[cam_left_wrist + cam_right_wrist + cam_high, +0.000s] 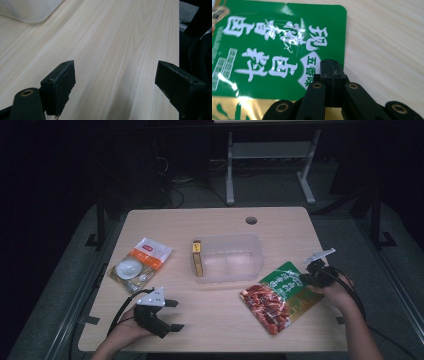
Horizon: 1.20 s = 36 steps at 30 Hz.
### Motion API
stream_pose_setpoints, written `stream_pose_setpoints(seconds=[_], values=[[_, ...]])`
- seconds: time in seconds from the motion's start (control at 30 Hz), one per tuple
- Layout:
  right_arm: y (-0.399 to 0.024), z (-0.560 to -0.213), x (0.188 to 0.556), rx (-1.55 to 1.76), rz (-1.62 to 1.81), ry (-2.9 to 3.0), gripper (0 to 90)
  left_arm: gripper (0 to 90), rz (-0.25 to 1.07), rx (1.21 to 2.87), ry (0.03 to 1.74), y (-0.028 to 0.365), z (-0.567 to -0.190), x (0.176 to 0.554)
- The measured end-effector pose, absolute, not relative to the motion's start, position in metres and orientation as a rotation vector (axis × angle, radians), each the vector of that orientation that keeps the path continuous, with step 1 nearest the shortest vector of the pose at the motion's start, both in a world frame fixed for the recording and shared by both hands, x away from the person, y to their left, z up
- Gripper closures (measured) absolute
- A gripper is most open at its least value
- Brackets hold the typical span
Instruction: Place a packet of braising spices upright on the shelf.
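Right tongs (331, 68) grip green packet (280, 292); yellow box (197, 258) leans in tub (250, 251).

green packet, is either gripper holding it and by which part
The right gripper is shut on the green packet, pinching its edge near a top corner. The left gripper is open and holds nothing.

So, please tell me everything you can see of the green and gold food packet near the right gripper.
The flat green and gold foil food packet lies on the pale wooden table, in front of and to the right of the clear plastic bin, not touching it. It looks glossy, with white characters on the green part, a gold band, and a picture of reddish meat at its near-left end. It lies slantwise. The right gripper is shut on its right edge.
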State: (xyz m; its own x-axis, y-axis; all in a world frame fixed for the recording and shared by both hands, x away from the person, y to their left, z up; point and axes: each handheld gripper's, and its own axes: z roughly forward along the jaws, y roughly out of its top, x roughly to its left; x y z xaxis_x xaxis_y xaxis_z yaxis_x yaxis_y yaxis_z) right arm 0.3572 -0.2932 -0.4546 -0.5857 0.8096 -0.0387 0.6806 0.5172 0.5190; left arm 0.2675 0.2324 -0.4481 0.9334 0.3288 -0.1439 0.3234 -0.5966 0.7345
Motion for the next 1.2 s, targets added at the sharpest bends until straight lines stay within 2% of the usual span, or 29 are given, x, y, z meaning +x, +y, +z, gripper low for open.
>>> stream_pose_setpoints(seconds=[0.43, 0.83, 0.93, 1.03, 1.2], values=[[-0.25, -0.452, 0.321, 1.055, 0.753, 2.689, 90.0, 16.0, 0.014, 2.241, 0.465, 0.235, -0.446, 0.265], [-0.192, -0.452, 0.307, 0.759, 0.79, 2.823, 90.0, 16.0, 0.024, 2.263, 0.438, 0.229, -0.445, 0.264], [-0.186, -0.442, 0.3, 0.723, 0.926, 2.84, 90.0, 16.0, 0.015, 2.263, 0.436, 0.227, -0.446, 0.262], [-0.177, -0.438, 0.294, 0.641, 0.999, 2.861, 90.0, 16.0, 0.015, 2.267, 0.437, 0.227, -0.446, 0.263], [-0.135, -0.44, 0.269, 0.325, 1.093, 2.96, 90.0, 16.0, 0.016, 2.267, 0.439, 0.227, -0.446, 0.262]])
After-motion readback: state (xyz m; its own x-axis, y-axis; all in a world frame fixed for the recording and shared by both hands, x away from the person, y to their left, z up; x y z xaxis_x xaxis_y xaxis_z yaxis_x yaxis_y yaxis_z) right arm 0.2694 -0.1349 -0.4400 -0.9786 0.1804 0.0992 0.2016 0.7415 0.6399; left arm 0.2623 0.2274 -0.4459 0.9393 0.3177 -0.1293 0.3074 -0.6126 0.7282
